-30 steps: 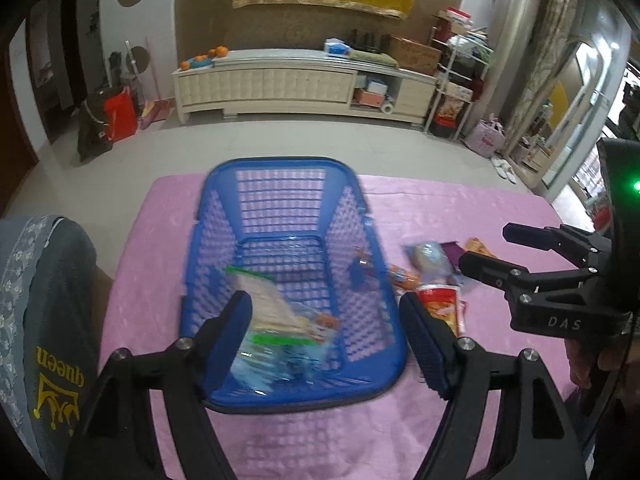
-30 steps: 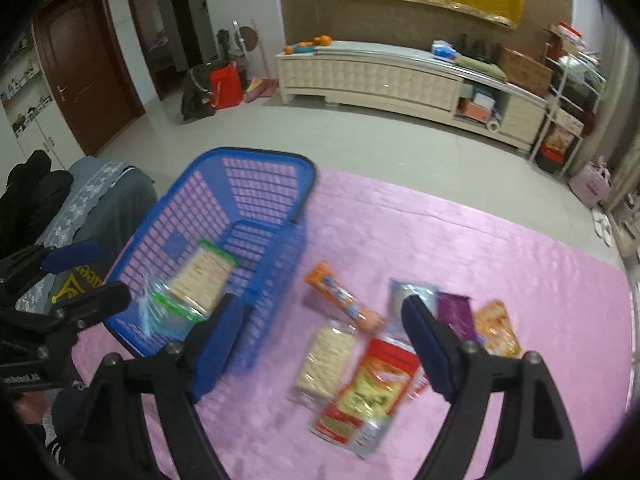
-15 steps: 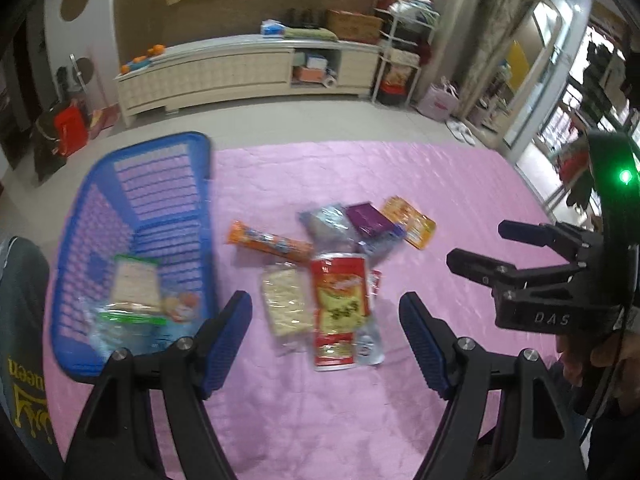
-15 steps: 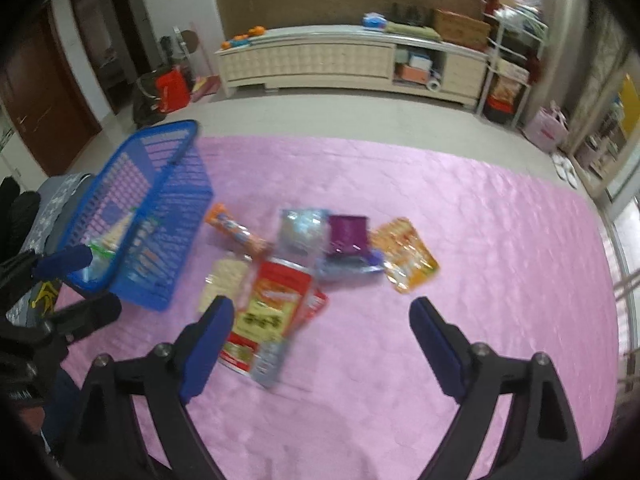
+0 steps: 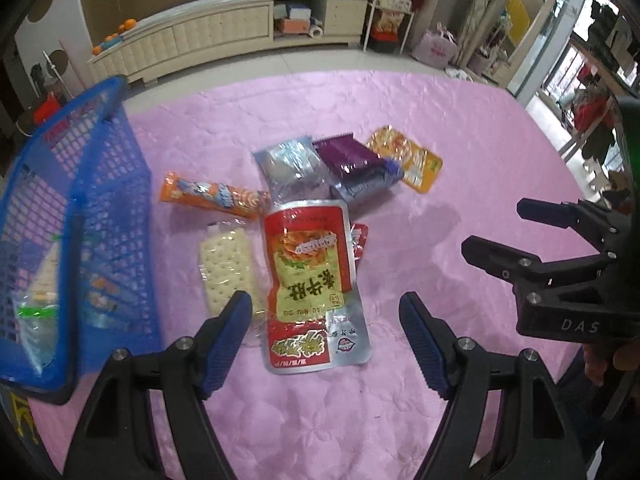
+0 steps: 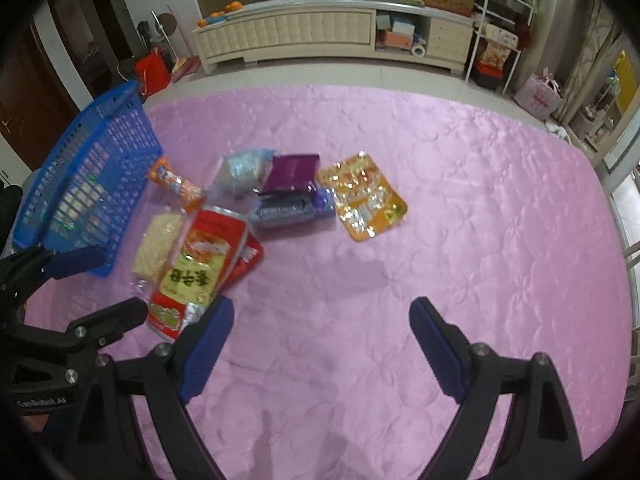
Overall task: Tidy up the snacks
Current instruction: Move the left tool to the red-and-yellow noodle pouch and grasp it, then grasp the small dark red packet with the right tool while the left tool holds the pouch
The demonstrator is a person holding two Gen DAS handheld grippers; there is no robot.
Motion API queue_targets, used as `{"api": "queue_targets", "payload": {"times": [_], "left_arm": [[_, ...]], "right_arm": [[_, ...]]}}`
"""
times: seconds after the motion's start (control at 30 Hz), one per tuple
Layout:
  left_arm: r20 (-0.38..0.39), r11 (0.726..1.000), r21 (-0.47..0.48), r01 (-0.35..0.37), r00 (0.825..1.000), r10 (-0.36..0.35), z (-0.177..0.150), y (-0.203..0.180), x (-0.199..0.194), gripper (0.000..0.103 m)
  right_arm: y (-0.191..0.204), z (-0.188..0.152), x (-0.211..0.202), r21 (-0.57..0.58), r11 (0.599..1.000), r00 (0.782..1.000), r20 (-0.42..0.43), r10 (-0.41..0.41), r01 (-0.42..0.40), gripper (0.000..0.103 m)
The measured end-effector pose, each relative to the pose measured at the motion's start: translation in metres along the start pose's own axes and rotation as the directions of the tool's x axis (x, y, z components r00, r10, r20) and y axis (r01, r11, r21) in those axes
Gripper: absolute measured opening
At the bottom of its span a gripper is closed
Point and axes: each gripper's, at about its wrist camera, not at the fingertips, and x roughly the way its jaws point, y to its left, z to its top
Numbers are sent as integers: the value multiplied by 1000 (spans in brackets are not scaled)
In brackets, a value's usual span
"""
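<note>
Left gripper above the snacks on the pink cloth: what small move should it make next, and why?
Probably lower the left gripper onto the big red and yellow packet and close. Its jaws are open and empty, and the packet lies flat on top of the pile, directly between the fingers and the closest to them. The blue basket, which already holds some snacks, stands just beside it, so the carry would be short.

Both claws tilt steeply downward, side by side. The left claw stands open, nothing between its blue pads. The right claw gapes wider, also empty, with fingers gripping its handle from beneath.
</note>
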Motion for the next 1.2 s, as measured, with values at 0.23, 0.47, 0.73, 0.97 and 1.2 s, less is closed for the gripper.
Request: {"api": "queue_targets", "payload": {"times": [0.23, 0.47, 0.73, 0.97, 1.2], "left_arm": [[-64, 999, 36, -7, 998, 9, 2, 0, 36, 74], [-119, 998, 55, 8, 993, -2, 5, 1, 69, 74], [-131, 996, 89, -20, 991, 31, 7, -6, 84, 73], [-115, 992, 124, -9, 993, 24, -9, -13, 70, 47], [-100, 995, 102, 5, 995, 5, -25, -7, 55, 26]], "right_arm": [[-4, -3, 25, -9, 1000, 999, -32, -8, 8, 92], [-7, -3, 41, -5, 1000, 999, -48, 18, -18, 92], [-15, -5, 49, 28, 999, 998, -65, 26, -25, 92], [-19, -8, 53, 53, 998, 996, -82, 24, -20, 92], [-4, -10, 52, 48, 999, 995, -101, 29, -24, 92]]}}
